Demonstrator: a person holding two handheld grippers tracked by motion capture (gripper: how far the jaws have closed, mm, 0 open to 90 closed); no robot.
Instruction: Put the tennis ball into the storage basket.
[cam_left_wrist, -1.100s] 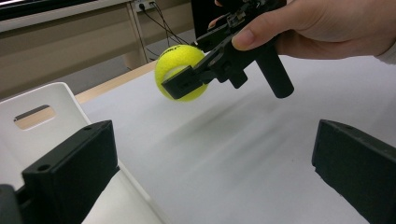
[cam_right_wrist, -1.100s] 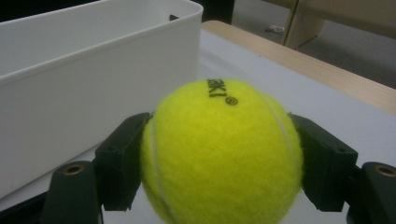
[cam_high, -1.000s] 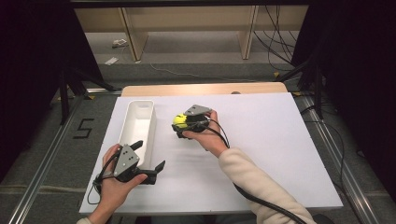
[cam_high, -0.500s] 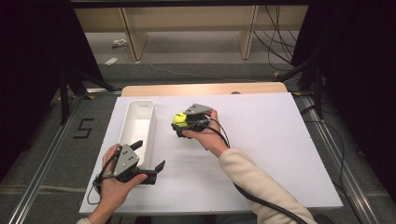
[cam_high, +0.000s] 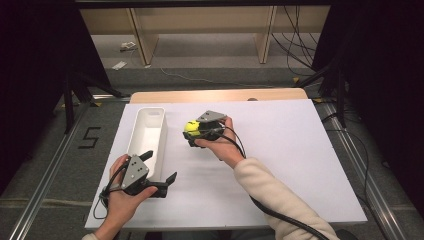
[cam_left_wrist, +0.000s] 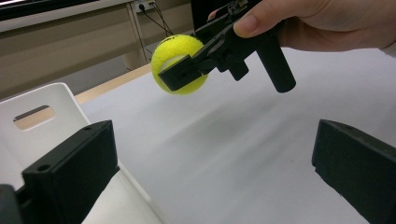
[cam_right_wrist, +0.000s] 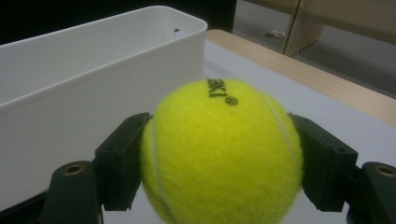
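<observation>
Tennis ball (cam_right_wrist: 224, 154) between right tongs (cam_right_wrist: 224, 163)

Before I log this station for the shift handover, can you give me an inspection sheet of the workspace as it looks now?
Surface: white table top, wooden strip along the far edge.
Job's things: yellow felt tennis ball held off the table; long white plastic bin at the left, nothing seen inside.
Clutter: nothing seen on the table.
Grippers: right gripper shut on the ball beside the bin; left gripper open, near the bin's near end, its fingers holding nothing.
Cables: black cable trails from the right gripper along the sleeve; another loops by the left hand.
Surroundings: grey floor, wooden shelf legs, loose cables at far right.
</observation>
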